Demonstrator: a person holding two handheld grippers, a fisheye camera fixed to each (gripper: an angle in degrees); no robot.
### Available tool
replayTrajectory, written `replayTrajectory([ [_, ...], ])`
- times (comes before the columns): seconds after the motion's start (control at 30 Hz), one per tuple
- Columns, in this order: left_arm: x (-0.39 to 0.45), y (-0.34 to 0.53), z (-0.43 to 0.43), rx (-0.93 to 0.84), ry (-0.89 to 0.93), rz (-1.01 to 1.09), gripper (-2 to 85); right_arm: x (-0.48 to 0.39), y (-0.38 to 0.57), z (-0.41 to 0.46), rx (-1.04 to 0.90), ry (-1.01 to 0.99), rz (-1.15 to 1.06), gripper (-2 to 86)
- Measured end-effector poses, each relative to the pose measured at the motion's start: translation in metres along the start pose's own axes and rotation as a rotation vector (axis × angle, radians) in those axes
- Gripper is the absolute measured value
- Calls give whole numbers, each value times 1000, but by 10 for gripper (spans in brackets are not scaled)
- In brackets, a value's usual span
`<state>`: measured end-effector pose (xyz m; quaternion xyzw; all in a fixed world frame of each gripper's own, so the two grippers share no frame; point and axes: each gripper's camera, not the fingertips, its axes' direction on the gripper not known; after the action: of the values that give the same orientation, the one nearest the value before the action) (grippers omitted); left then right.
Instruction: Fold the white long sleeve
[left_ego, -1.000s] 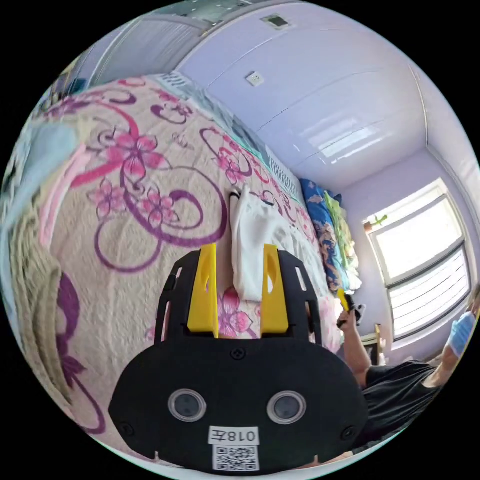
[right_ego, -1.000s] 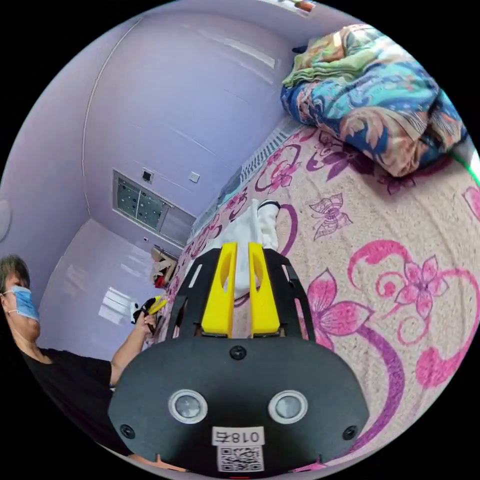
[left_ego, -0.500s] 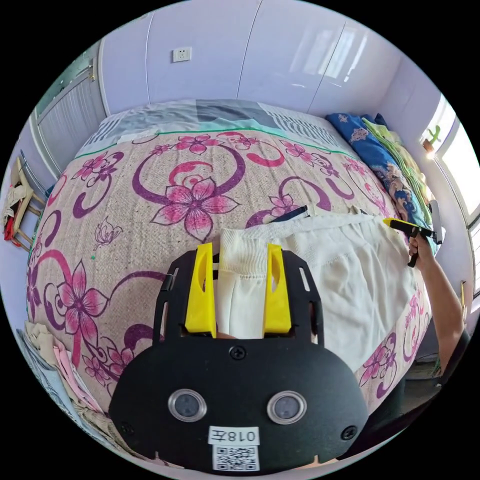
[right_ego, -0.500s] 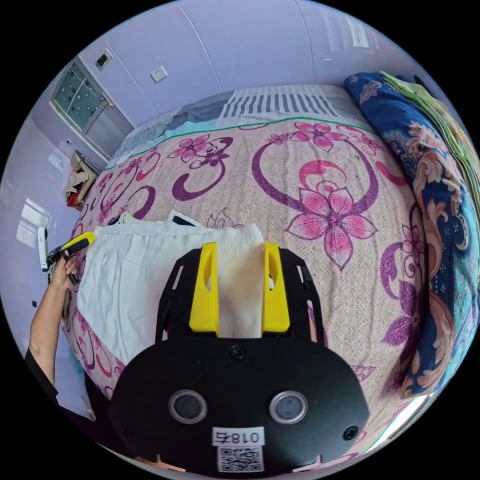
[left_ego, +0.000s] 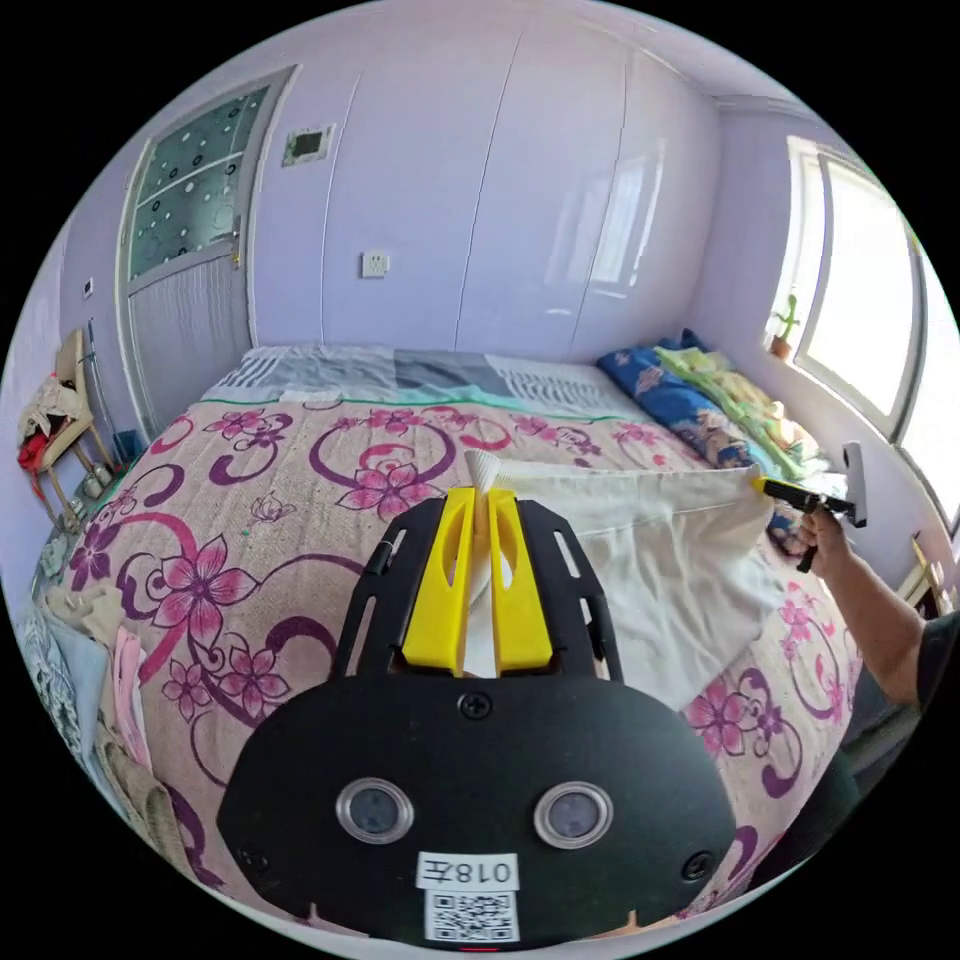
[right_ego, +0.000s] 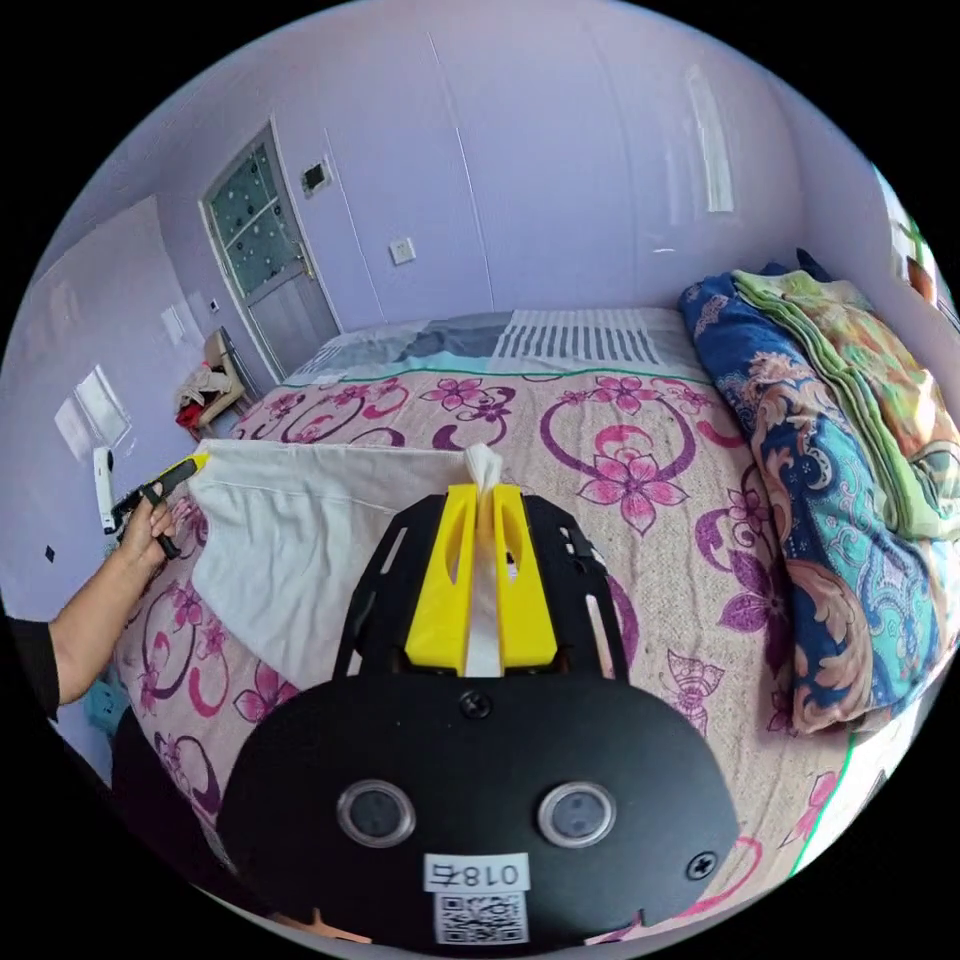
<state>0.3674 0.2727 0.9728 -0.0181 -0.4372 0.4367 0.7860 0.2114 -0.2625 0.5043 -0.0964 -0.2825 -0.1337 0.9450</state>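
The white long sleeve (left_ego: 660, 560) hangs stretched between both grippers above the flowered bed cover (left_ego: 260, 520). In the left gripper view my left gripper (left_ego: 478, 500) is shut on one top corner, a tuft of cloth poking out past the yellow jaws. The right gripper (left_ego: 775, 487) shows at the far right there, held by a hand, pinching the other corner. In the right gripper view my right gripper (right_ego: 482, 492) is shut on its corner of the garment (right_ego: 300, 540), and the left gripper (right_ego: 185, 468) holds the far corner at the left.
Folded blue and green quilts (right_ego: 840, 440) are stacked along the bed's right side. A chair with clothes (left_ego: 55, 420) stands by the door (right_ego: 270, 270). Loose clothes (left_ego: 80, 660) lie at the bed's left edge. A window (left_ego: 860, 300) is on the right wall.
Both grippers closed on the garment's corners and lifted them off the bed, pulling the cloth taut between them. Both cameras have tilted up toward the wall.
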Motion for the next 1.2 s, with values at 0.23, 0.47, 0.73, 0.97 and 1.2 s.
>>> replayTrajectory([
  [0.23, 13, 125, -189, 99, 438, 171, 0, 15, 190, -178, 139, -448, -52, 21],
  [0.47, 22, 249, -203, -300, 438, 159, -7, -9, 358, -192, -96, -335, 45, 25],
  [0.73, -1, 278, -223, -442, 413, 102, -9, 1, 396, -197, -238, -239, 4, 29],
  [0.97, 1, 254, -276, -226, 308, 111, 11, 20, 423, -250, -92, -266, 110, 20],
  [1.2, 106, 124, -98, -146, 329, 292, 79, 32, 424, -229, 72, -387, 273, 11],
])
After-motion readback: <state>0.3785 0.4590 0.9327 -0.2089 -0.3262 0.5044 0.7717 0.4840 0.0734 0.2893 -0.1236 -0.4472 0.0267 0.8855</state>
